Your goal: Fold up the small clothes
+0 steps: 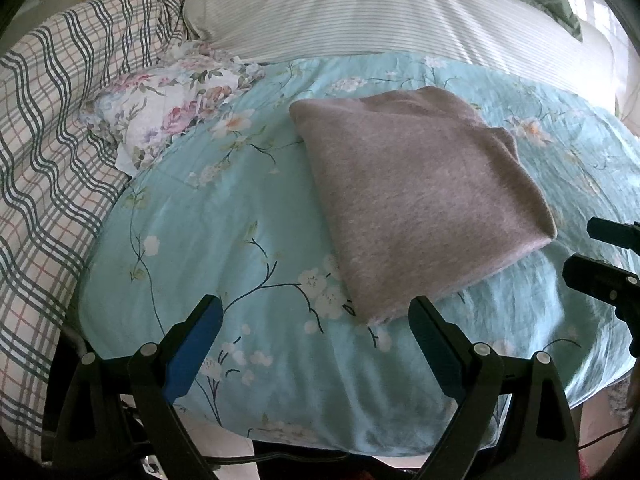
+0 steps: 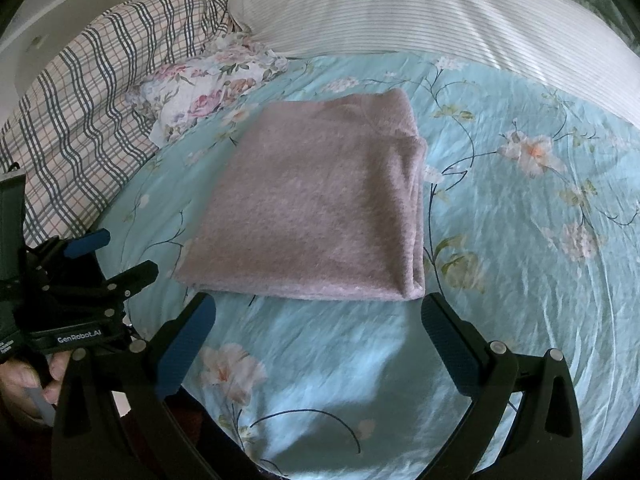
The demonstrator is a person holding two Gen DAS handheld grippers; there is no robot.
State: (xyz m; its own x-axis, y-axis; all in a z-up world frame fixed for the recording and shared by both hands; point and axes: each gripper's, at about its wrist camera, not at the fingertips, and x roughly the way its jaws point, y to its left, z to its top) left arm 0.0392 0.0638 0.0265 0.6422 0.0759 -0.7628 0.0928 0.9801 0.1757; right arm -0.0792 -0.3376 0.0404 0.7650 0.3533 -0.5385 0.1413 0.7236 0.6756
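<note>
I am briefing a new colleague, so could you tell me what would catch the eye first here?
The folded mauve garment lies mid-bed on the light-blue floral cover. Both grippers, left and right, hang open just short of its near edge. A crumpled floral cloth sits at the far left.

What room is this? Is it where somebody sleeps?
Probably a bedroom. A folded gray garment lies on a bed's blue flowered cover, with a striped pillow and a plaid blanket behind it.
</note>
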